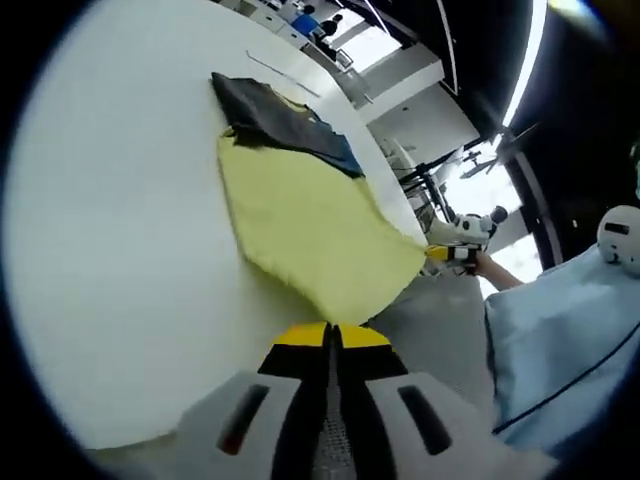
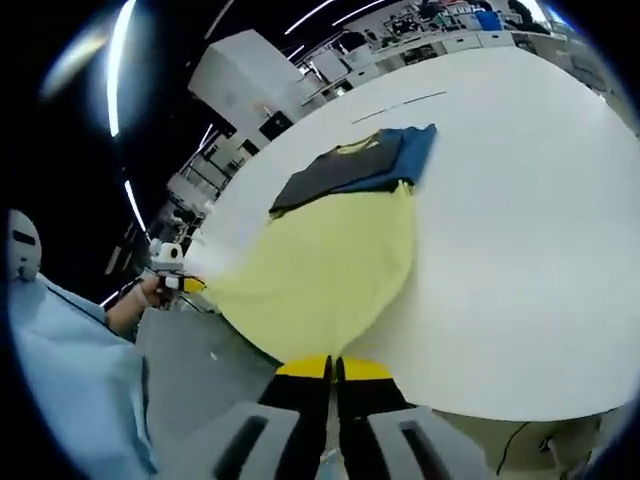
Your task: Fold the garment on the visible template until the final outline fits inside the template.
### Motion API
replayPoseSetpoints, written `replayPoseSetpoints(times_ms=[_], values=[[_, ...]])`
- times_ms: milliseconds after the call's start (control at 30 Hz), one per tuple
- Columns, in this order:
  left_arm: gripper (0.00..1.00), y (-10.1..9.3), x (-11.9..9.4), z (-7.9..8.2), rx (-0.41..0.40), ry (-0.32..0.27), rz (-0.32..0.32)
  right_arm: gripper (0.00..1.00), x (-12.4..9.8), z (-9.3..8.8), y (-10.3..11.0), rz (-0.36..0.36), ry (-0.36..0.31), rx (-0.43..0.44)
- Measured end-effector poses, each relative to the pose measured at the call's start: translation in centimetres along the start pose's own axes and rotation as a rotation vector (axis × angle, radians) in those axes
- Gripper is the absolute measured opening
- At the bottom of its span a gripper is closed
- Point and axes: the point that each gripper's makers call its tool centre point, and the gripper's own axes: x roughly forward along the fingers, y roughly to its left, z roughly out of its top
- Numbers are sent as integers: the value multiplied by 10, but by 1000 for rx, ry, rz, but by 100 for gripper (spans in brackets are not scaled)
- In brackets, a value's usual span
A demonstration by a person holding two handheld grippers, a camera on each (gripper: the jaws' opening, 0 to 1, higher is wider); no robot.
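Both views look from opposite corners, seemingly near the table [image 1: 110, 250] edge, across the shared yellow garment [image 1: 310, 225].

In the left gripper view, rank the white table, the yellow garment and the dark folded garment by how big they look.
1. White round table, largest by far.
2. Yellow cloth garment.
3. Dark navy-and-charcoal folded garment, smallest as seen; it lies farther from the camera and partly behind the yellow one, so its true size is unsure.

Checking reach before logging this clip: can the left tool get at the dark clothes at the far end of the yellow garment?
Probably yes: the left tool is shut on the yellow garment, and nothing blocks the dark clothes.
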Motion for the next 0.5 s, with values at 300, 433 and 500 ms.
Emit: replayPoseSetpoints(times_ms=[300,433,500], values=[[0,-10,-9,67,11,-155,-24,0,-16,88,26,119,-266,107],[0,-8,-11,109,14,-240,-40,0,-15,128,24,153,-334,133],[0,-5,-12,131,1,-280,-45,0,-11,145,20,133,-349,105]])
